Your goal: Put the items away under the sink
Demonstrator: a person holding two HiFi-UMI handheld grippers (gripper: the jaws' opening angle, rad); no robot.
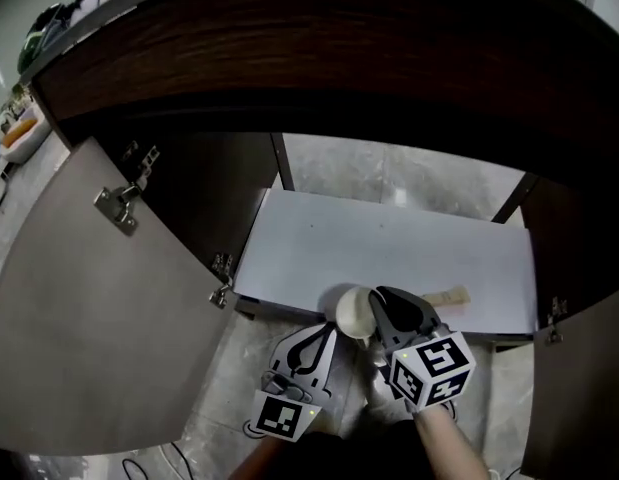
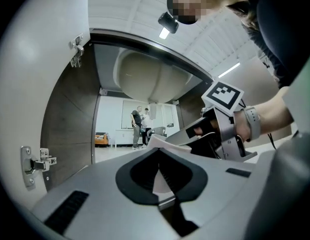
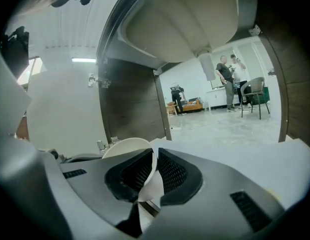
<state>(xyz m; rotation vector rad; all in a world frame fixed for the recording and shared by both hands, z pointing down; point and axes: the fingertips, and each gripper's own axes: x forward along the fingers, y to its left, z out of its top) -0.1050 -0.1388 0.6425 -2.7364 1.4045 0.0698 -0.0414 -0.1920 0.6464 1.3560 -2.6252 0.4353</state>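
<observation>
Under-sink cabinet wide open, door (image 1: 89,298) swung out to the left, and the white shelf floor (image 1: 389,238) is nearly bare: just 1 small beige item (image 1: 444,297) lying near its front edge. At the opening, the right tongs (image 1: 386,306) are clamped on the thin rim of a white bowl (image 1: 354,310), which hangs right at the shelf's front lip, not yet set down. Left tongs (image 1: 323,336) sit just beside it, closed tight. A sliver of white shows at their pads; pinched or not, I can't tell. My read: 1 item stowed, this bowl a short reach from home, the release left to do.
</observation>
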